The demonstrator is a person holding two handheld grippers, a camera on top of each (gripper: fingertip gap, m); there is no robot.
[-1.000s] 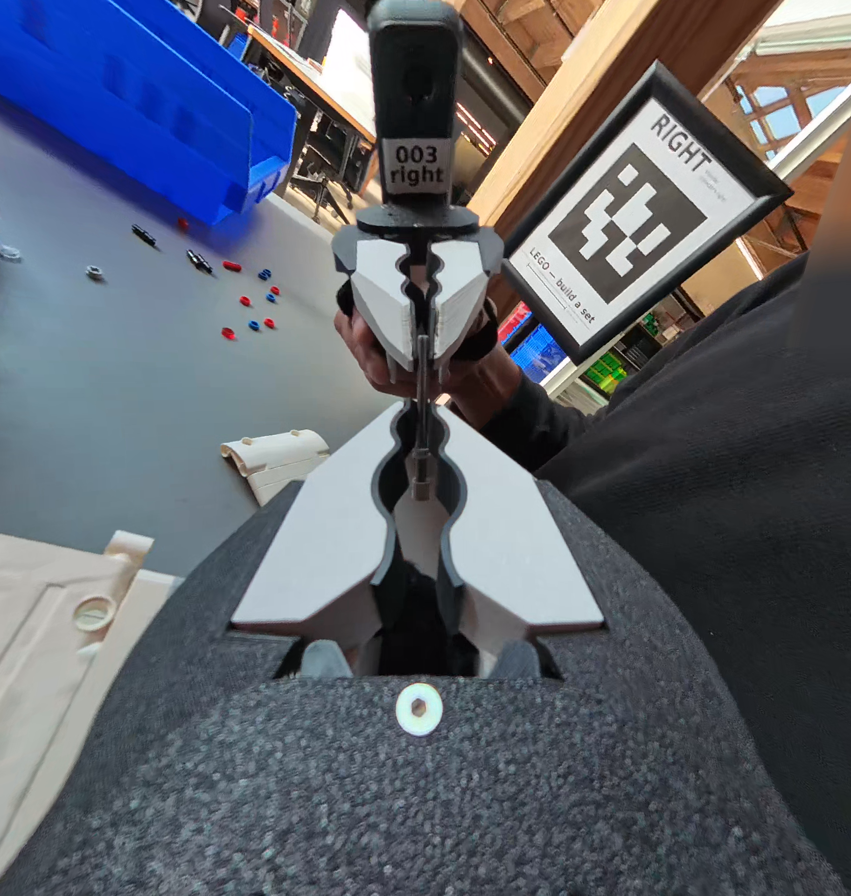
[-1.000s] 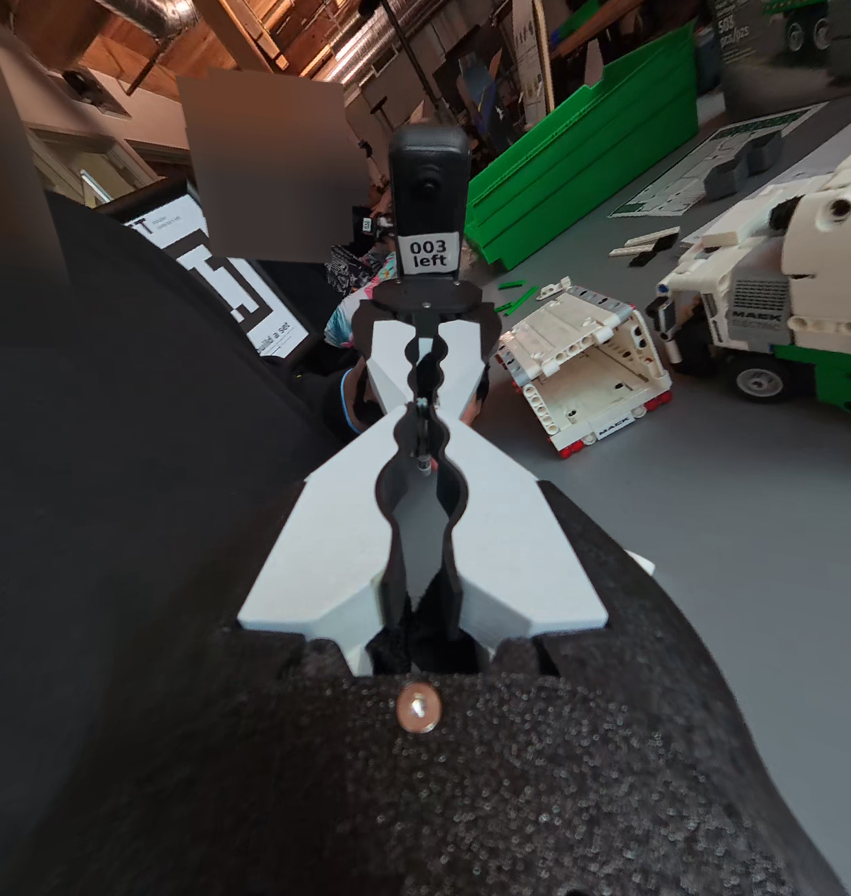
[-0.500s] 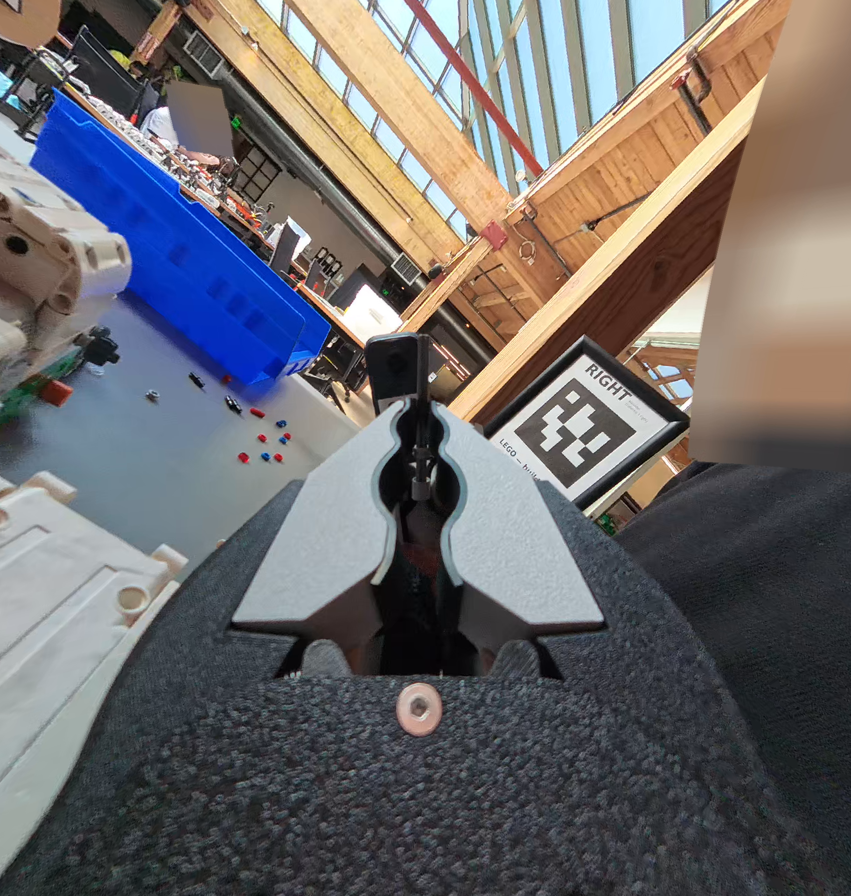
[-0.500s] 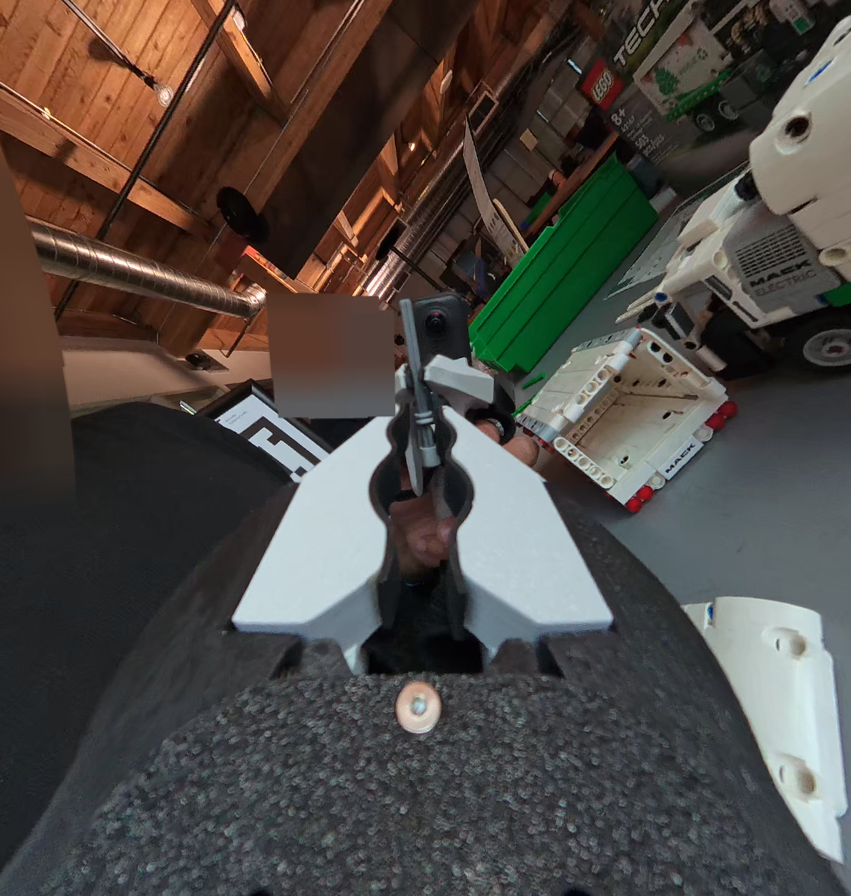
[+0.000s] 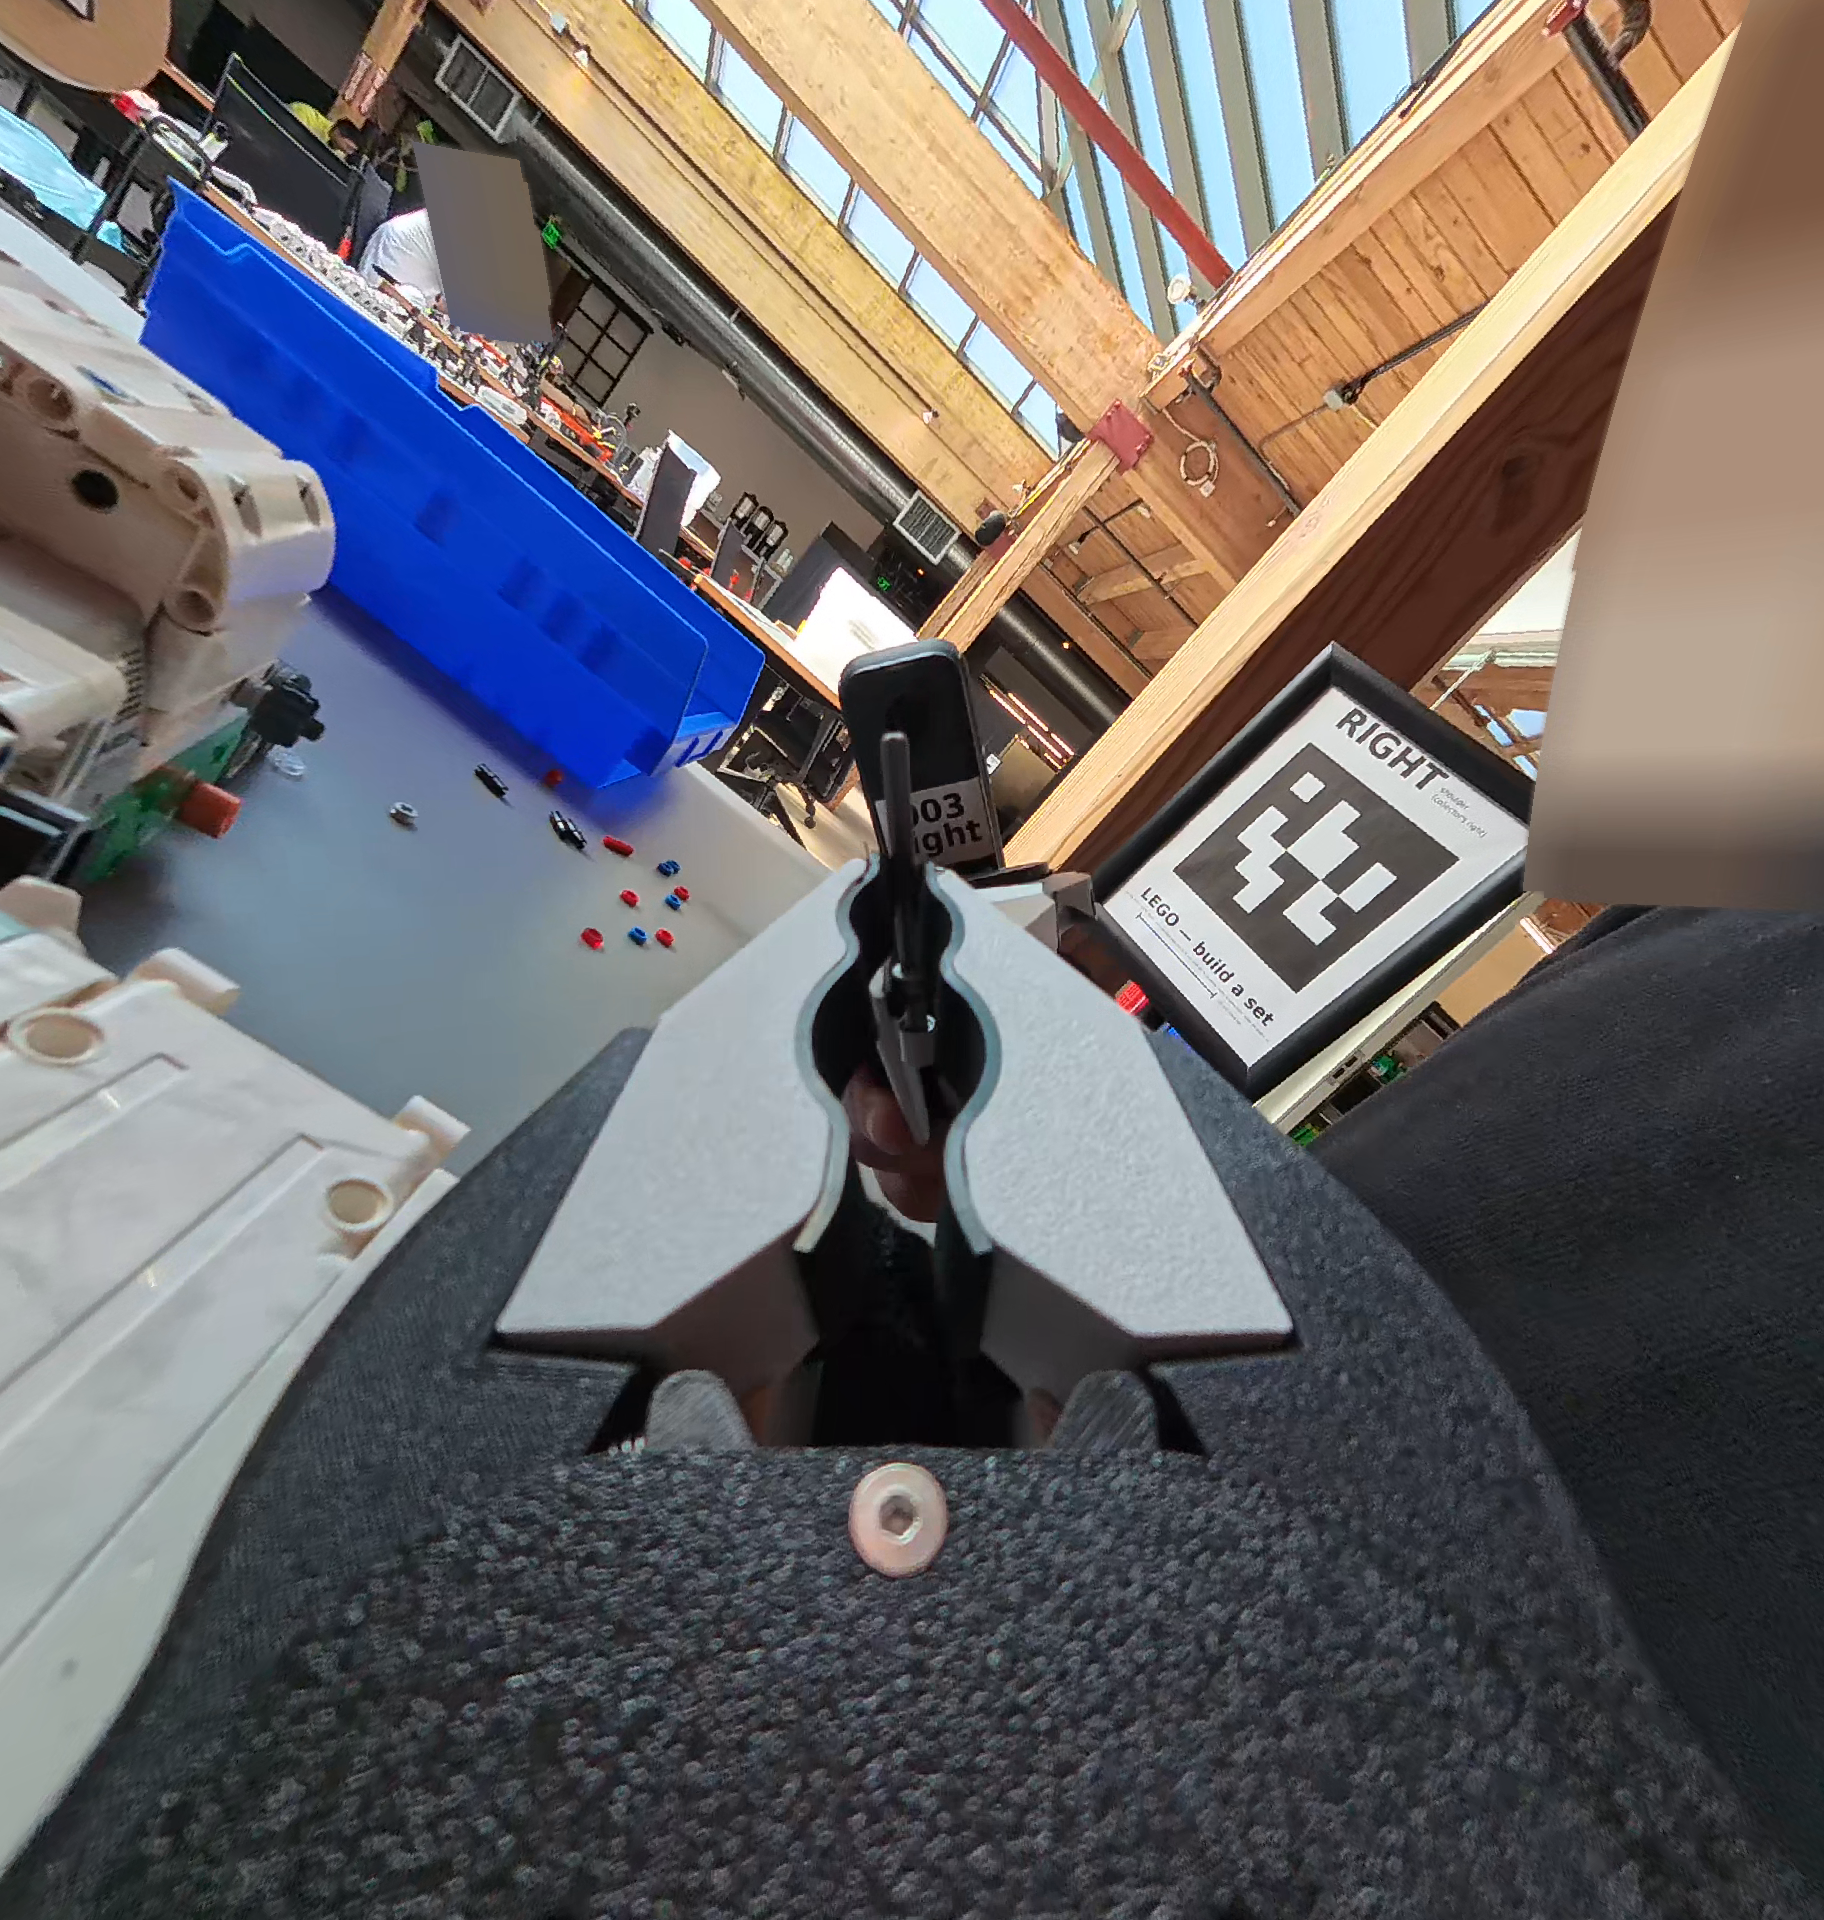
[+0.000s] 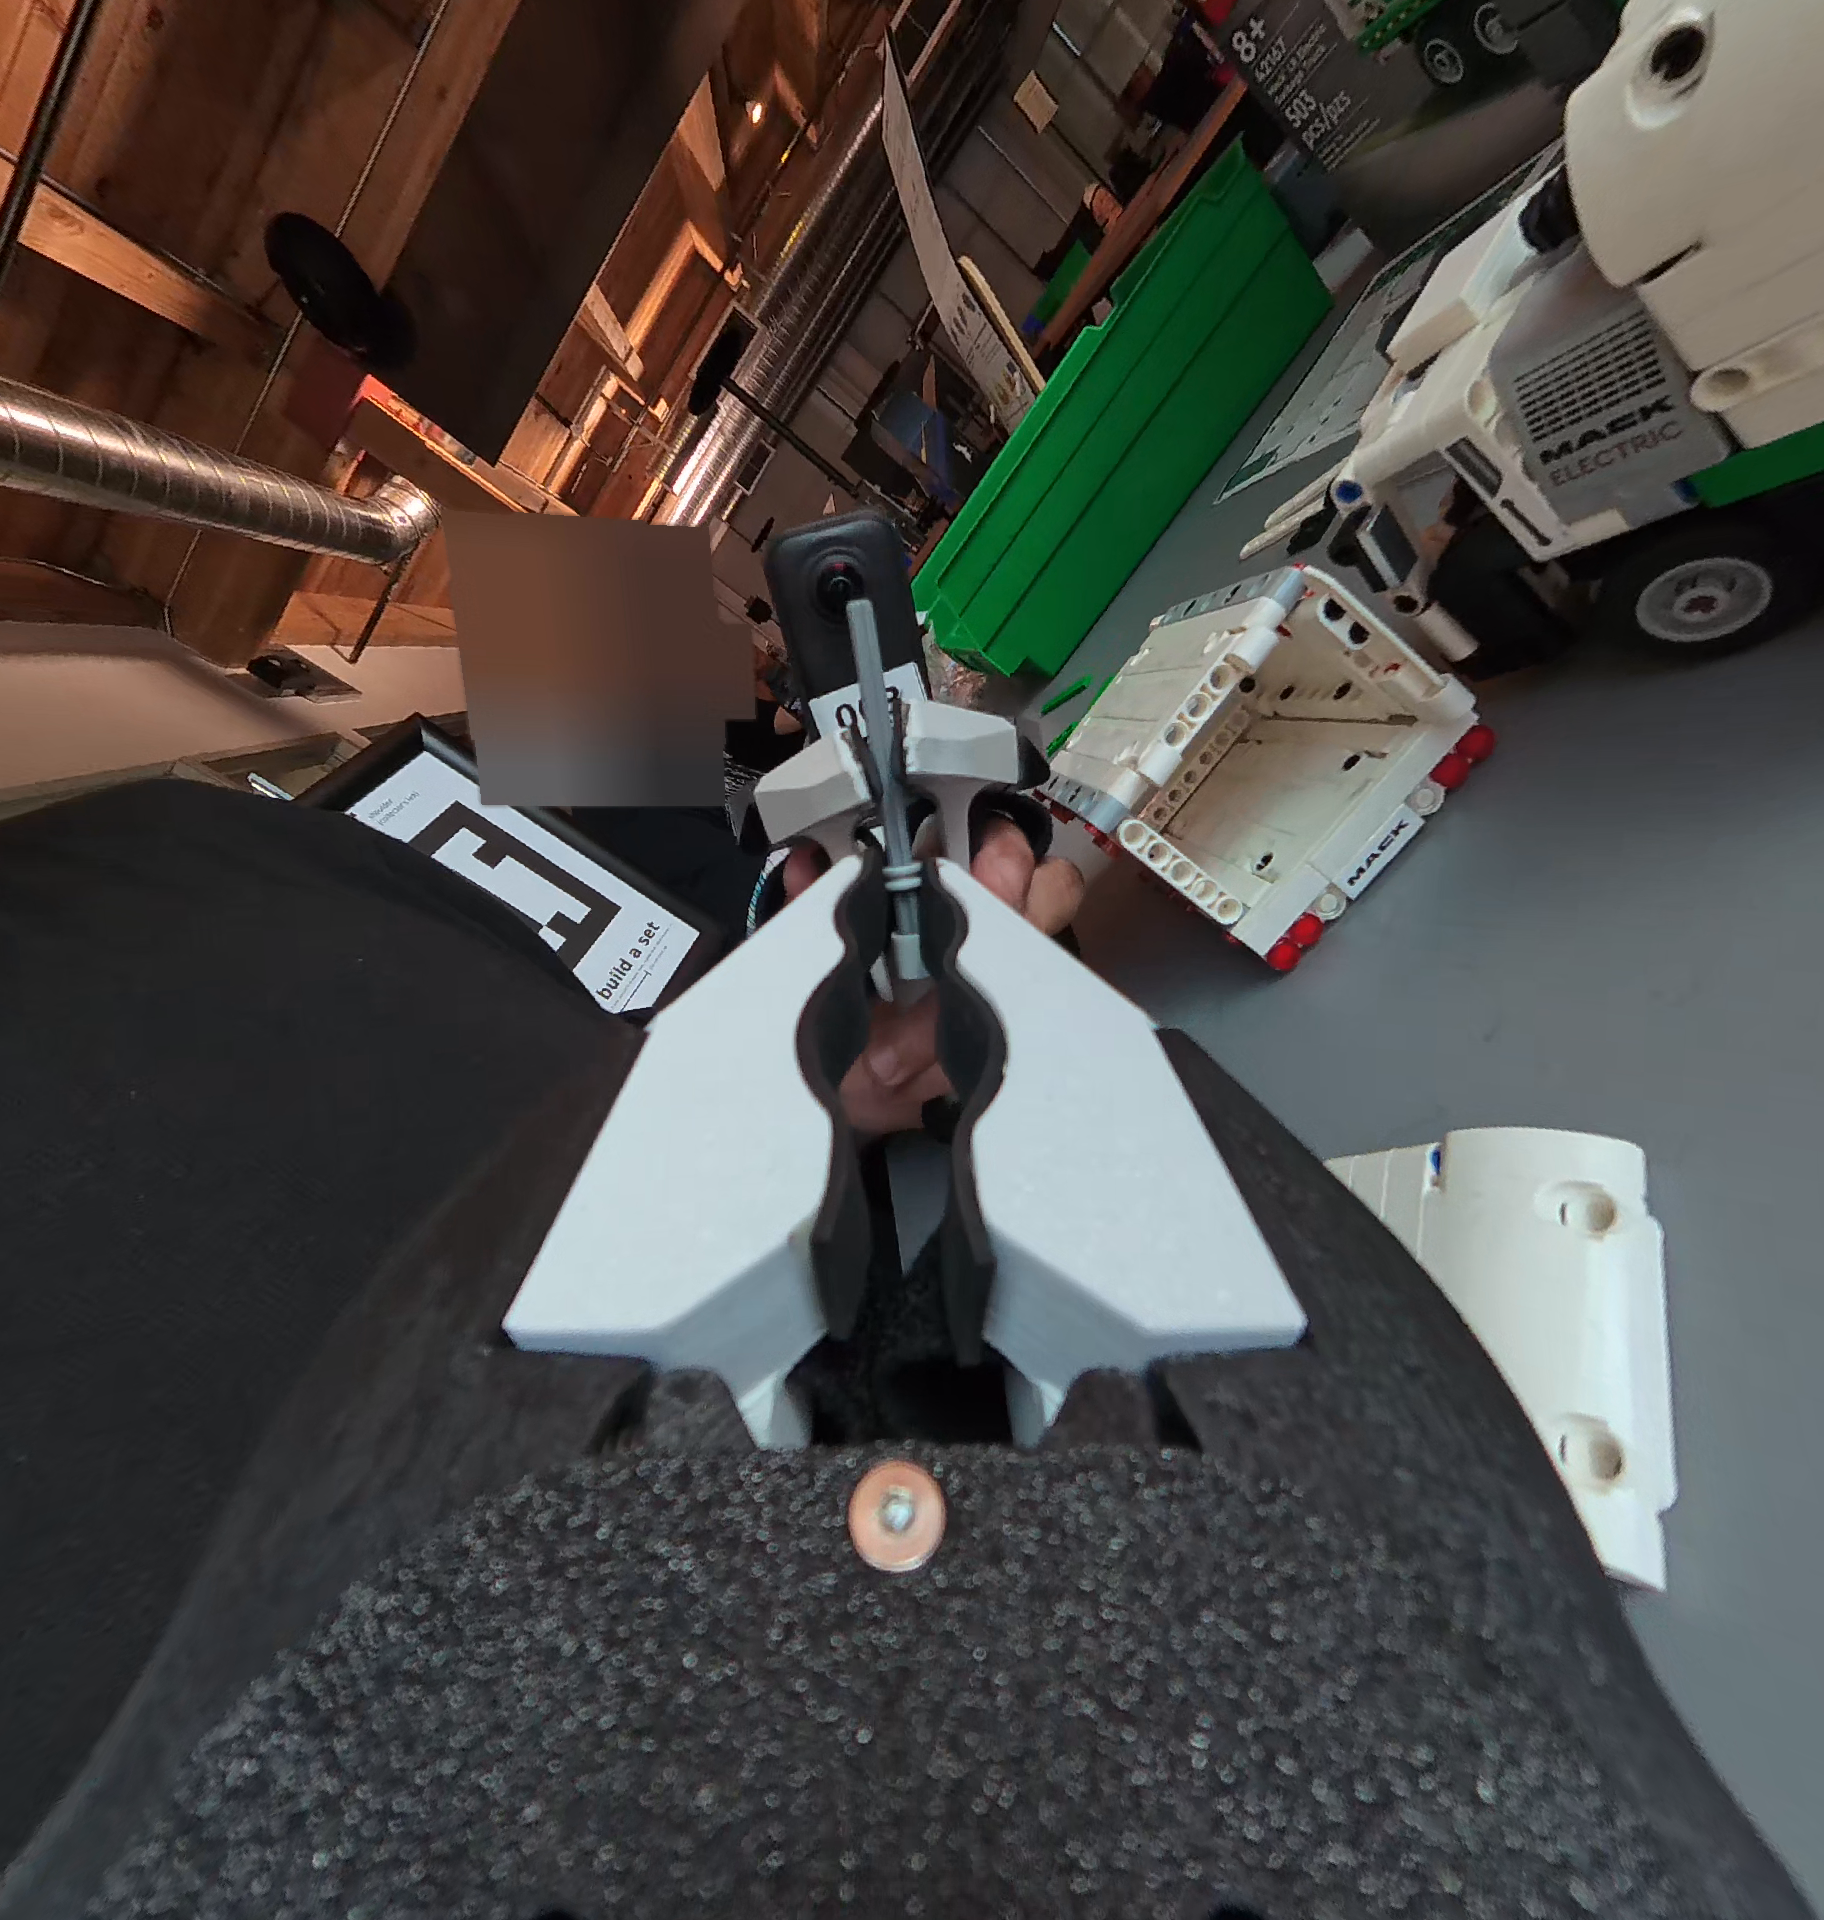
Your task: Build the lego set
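My left gripper (image 5: 900,883) is shut on a thin grey axle (image 5: 895,821) that stands up out of its tips. My right gripper (image 6: 903,873) is shut around the same axle (image 6: 882,748), just below a small grey bush on it. The two grippers meet tip to tip in the air above the grey table, and each shows behind the other's fingers. A hand shows under the tips. The white and green lego truck (image 6: 1614,343) stands at the right, and also shows in the left wrist view (image 5: 87,582).
A white open box body (image 6: 1272,748) lies in front of the truck. Loose white panels (image 6: 1510,1340) (image 5: 108,1195) lie near me. A green bin (image 6: 1126,447), a blue bin (image 5: 451,540), small red and blue pins (image 5: 638,914) and a framed marker sign (image 5: 1313,862) are around. Both grippers' tips are close together, under 4 cm apart.
Both grippers have tilted upward, so the views swing from the table toward the ceiling. The axle, end-on between the tips before, now stands across both grippers. Both stay shut.
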